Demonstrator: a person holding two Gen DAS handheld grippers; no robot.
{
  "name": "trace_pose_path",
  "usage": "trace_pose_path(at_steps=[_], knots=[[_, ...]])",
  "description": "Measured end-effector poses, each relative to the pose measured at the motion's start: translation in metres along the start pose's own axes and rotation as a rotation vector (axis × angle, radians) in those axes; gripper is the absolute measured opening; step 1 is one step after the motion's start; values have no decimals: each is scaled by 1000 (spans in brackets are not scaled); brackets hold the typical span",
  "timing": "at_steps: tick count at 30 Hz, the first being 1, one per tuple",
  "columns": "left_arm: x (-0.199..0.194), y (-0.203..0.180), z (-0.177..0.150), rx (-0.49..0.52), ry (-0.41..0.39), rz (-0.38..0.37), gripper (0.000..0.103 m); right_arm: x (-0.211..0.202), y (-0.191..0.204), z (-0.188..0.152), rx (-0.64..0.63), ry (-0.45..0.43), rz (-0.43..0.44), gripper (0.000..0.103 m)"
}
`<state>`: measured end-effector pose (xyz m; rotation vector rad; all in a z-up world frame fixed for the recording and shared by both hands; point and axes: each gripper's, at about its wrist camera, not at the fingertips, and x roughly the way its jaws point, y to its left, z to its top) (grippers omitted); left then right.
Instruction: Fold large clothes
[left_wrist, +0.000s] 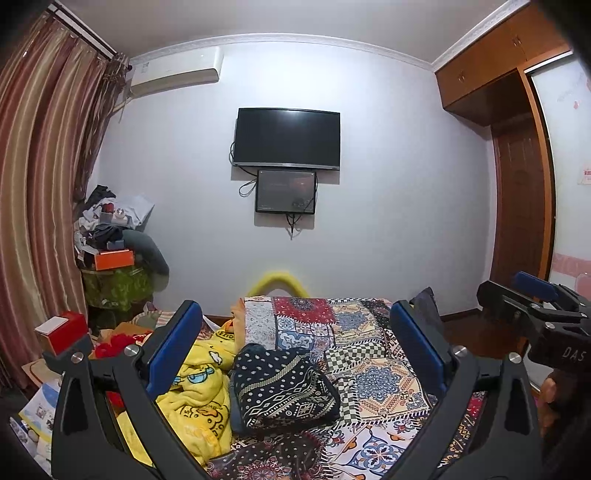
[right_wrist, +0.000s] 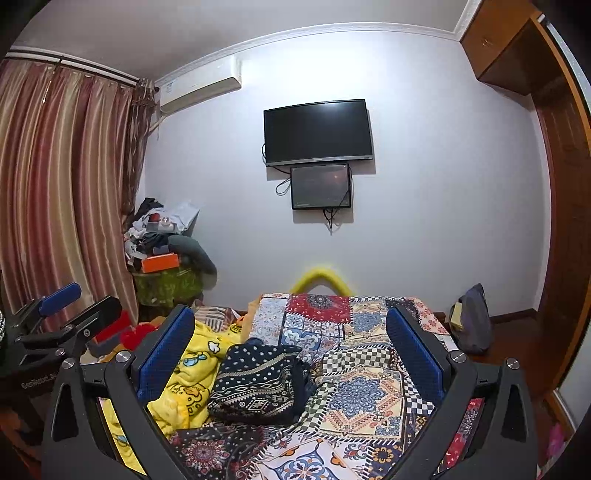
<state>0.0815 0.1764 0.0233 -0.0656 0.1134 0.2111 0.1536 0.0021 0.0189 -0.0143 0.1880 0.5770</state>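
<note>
A dark navy patterned garment (left_wrist: 284, 391) lies bunched in a folded heap on the patchwork bedspread (left_wrist: 373, 373), beside a yellow cartoon blanket (left_wrist: 195, 387). My left gripper (left_wrist: 295, 325) is open and empty, held above the bed with the garment between and beyond its blue pads. The right gripper (left_wrist: 532, 291) shows at the right edge of the left wrist view. In the right wrist view the garment (right_wrist: 258, 380) lies ahead of my open, empty right gripper (right_wrist: 291, 328). The left gripper (right_wrist: 70, 302) shows at that view's left edge.
A wall with a TV (left_wrist: 288, 138) and a smaller screen (left_wrist: 286, 192) faces the bed's foot. A cluttered side table (left_wrist: 114, 258) and striped curtains (left_wrist: 40, 184) stand left. A wooden wardrobe (left_wrist: 517, 147) stands right. A grey bag (right_wrist: 474, 321) sits by the bed's far right corner.
</note>
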Motion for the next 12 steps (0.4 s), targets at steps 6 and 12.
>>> trace_pose_path(at_steps=[6, 12], knots=[[-1, -1, -1, -1, 0, -3, 102, 1, 3, -1, 2, 2, -4, 103], [-1, 0, -3, 4, 2, -14, 102, 2, 5, 0, 0, 5, -5, 103]])
